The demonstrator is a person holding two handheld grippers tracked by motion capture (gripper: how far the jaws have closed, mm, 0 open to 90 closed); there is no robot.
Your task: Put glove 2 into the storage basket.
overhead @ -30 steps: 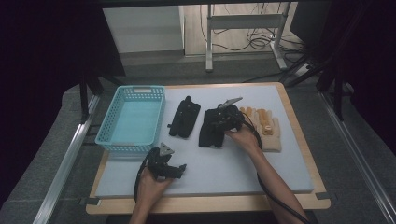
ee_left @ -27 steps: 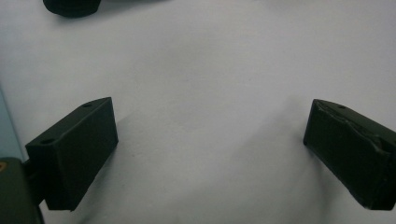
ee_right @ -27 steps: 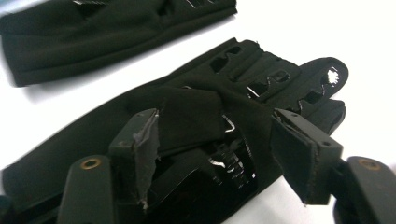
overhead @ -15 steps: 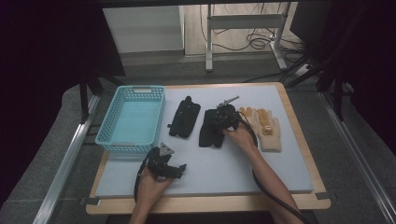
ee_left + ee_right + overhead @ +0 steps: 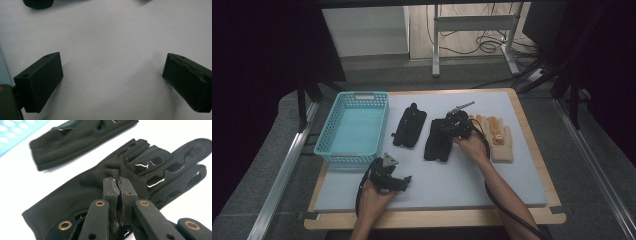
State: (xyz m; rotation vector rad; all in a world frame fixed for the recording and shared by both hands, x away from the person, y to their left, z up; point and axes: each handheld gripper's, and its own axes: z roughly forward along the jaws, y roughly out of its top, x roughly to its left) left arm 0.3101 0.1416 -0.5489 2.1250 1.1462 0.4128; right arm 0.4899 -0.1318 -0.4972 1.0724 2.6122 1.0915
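A black glove [image 5: 437, 145] lies flat on the white mat, fingers toward the far side. My right gripper [image 5: 451, 126] rests on its upper part. In the right gripper view the jaws are pressed together at the gripper's tip [image 5: 118, 180], pinching a fold of the glove [image 5: 155, 162] near its palm. A second black glove [image 5: 409, 125] [image 5: 75, 137] lies just to the left, apart from the first. My left gripper [image 5: 403, 183] sits low over the mat near the front edge, open, with bare mat between its fingertips [image 5: 112, 72].
A light blue basket [image 5: 324, 145] stands at the left of the mat, with nothing in it. A pair of tan gloves [image 5: 498, 139] lies right of my right hand. The wooden table edge [image 5: 437, 218] runs along the front.
My right hand has edged slightly left over the black glove. The left gripper has not moved.
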